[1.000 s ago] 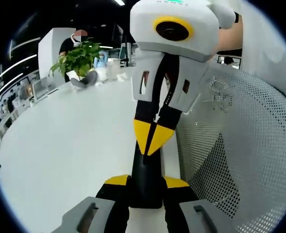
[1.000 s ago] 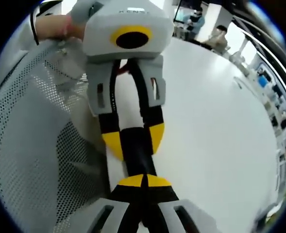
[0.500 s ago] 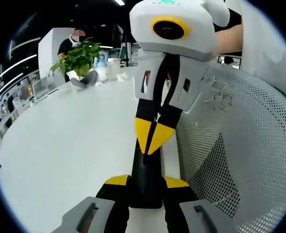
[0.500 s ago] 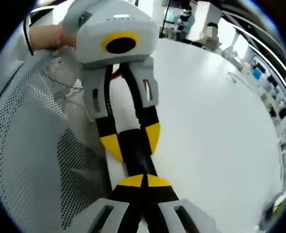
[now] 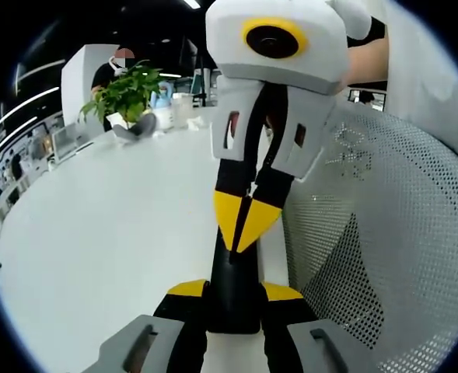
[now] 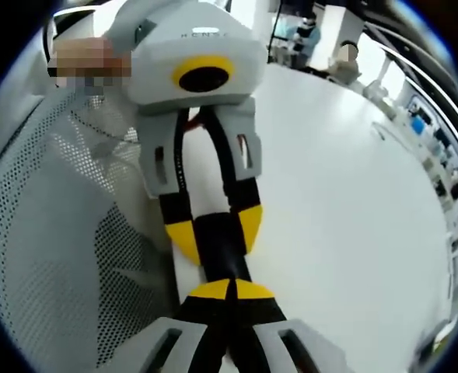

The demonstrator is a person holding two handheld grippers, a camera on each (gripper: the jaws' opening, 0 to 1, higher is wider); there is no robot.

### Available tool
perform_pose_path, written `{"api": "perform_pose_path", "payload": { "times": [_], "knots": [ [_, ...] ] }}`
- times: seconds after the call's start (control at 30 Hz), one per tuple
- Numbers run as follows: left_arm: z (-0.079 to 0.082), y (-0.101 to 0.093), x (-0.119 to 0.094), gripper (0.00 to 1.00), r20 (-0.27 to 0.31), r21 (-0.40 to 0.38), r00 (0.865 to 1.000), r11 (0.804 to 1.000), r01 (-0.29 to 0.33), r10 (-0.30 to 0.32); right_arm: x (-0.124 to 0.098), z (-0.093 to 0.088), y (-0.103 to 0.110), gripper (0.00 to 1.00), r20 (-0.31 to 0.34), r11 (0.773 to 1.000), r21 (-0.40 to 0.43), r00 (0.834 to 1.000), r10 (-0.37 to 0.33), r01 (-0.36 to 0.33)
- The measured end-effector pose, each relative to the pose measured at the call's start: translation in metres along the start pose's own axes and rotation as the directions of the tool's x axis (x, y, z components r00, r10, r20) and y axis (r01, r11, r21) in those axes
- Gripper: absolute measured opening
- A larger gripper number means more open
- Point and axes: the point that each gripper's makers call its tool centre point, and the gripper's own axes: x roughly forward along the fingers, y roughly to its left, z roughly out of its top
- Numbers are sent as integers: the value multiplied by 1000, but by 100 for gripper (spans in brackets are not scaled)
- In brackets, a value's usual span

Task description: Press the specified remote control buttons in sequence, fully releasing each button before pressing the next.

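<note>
Gripping the remote control (image 5: pixel 233 273) with the left hand-held gripper (image 5: pixel 235 290), one yellow-tipped jaw on each long edge of the slim black body, seemingly near one end. Pointing straight back at it with the right hand-held gripper (image 5: pixel 241 224), jaws closed together to a single yellow point, which meets the remote's face just ahead of the left jaws. Hard to tell whether pressing a button or merely touching; no buttons legible in the left gripper view or the right gripper view. Just beneath the remote, a narrow white strip of the table (image 5: pixel 96 233); to one side of both grippers, a perforated white panel (image 5: pixel 400 241); far beyond the left jaws, a potted plant (image 5: pixel 127 92). Probably a light, rigid plastic casing with smooth, slippery sides, so liable to pivot or slide under an off-centre push. Best held by the long edges, clear of the keypad, firmly enough to resist each press; press squarely with the closed tip, then lift fully clear.
</note>
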Motion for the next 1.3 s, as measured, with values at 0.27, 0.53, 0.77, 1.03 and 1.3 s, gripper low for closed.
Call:
{"api": "perform_pose_path", "payload": {
  "times": [0.27, 0.53, 0.77, 1.03, 1.3],
  "knots": [
    [0, 0, 0, 25, 0, 1, 1000, 1000, 0, 0, 2, -1, 1, 0, -31, 997, -75, 1000, 5, -7],
    [0, 0, 0, 25, 0, 4, 1000, 1000, 1, -1, 3, -1, -2, 0, -59, 999, -30, 998, 38, -40],
    [0, 0, 0, 25, 0, 4, 1000, 1000, 1, -1, 3, -2, 0, 0, -90, 996, -69, 994, 58, -65],
    [0, 0, 0, 25, 1, 2, 1000, 1000, -1, 1, 2, -3, 0, 0, -28, 998, -61, 999, 21, -23],
    [0, 0, 0, 25, 3, -2, 1000, 1000, -1, 1, 0, 0, 1, 0, 5, 999, -28, 1000, 14, -14]
  ]
}}
